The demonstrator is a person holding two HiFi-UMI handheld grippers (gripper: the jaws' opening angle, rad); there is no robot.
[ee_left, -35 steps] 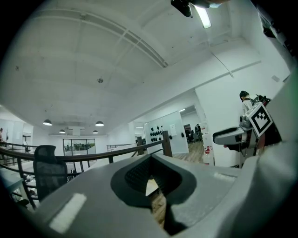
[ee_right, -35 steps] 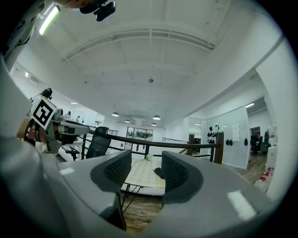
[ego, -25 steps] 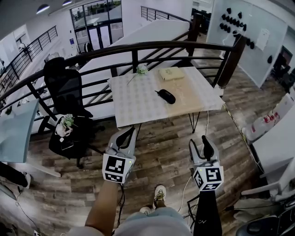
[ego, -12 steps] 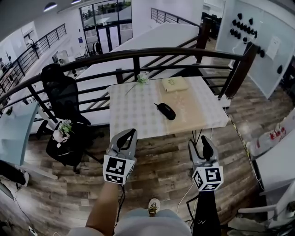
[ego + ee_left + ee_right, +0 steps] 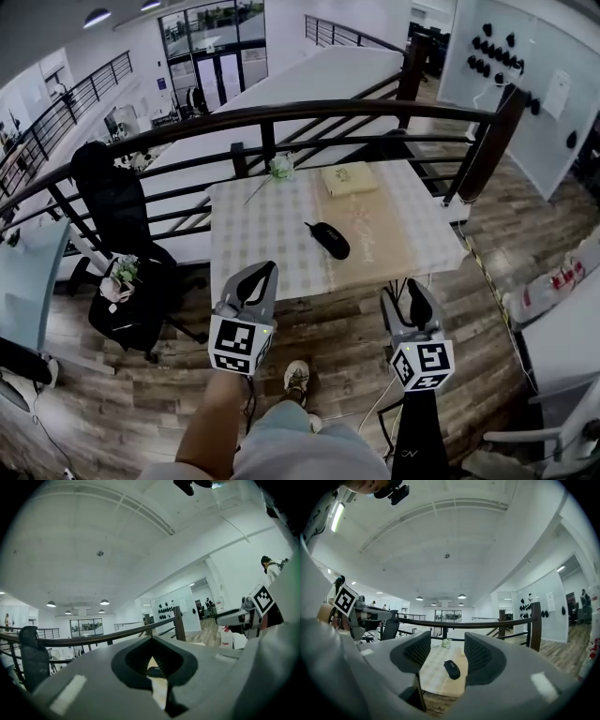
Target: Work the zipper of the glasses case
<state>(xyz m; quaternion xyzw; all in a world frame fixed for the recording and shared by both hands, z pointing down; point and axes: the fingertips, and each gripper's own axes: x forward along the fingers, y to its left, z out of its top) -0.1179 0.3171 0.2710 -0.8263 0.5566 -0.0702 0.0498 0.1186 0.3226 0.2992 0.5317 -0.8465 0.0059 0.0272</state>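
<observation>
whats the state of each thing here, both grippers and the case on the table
left gripper: shut, jaw tips together, holding nothing
right gripper: open, nothing between the jaws, which have just been opening
glasses case: lying flat on the table, looks closed, untouched by either gripper; zipper too small to make out

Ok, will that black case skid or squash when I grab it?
The case looks like a smooth, rounded shell holding its shape: probably stiff, not floppy. It lies flat on the table, so rolling seems unlikely. Small and likely light, it may skid if pushed from one side.
</observation>
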